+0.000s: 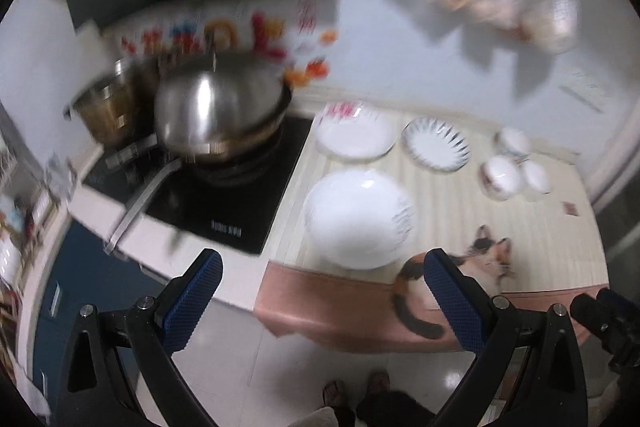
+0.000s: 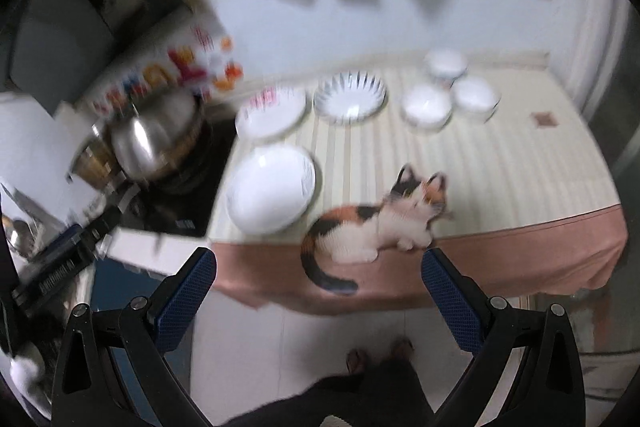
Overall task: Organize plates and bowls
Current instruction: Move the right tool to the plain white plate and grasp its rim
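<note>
Across the middle of both views, blurred by motion, a striped cream tablecloth (image 2: 500, 163) with a pink hem, set with white crockery. Nearest the front edge, left of centre, a large plain white plate (image 2: 272, 193), seen too in the left wrist view just above the gap between the fingers (image 1: 358, 219). Behind it, toward the wall, a plate with red print (image 2: 272, 111) and, just to its right, a plate with dark radiating streaks (image 2: 350, 97); well apart from the big one, not stacked. Upper right of the cloth, three small white bowls (image 2: 448, 91) clustered close together, whether touching impossible to tell through the blur. Right of the large plate, a calico kitten (image 2: 380, 223) lying at the table's front edge, tail hanging over the pink hem. Far left, a black cooktop (image 1: 224, 203) carrying a steel-lidded pan (image 1: 218, 111) and a second pot (image 1: 106, 107) behind. Lower frame, left gripper (image 1: 322, 271) spread wide with nothing between the blue pads, poised off the table over the floor; right gripper (image 2: 318, 269) likewise agape and empty, front of the kitten. Bottom centre, a person's feet on pale floor tiles (image 2: 300, 339).
</note>
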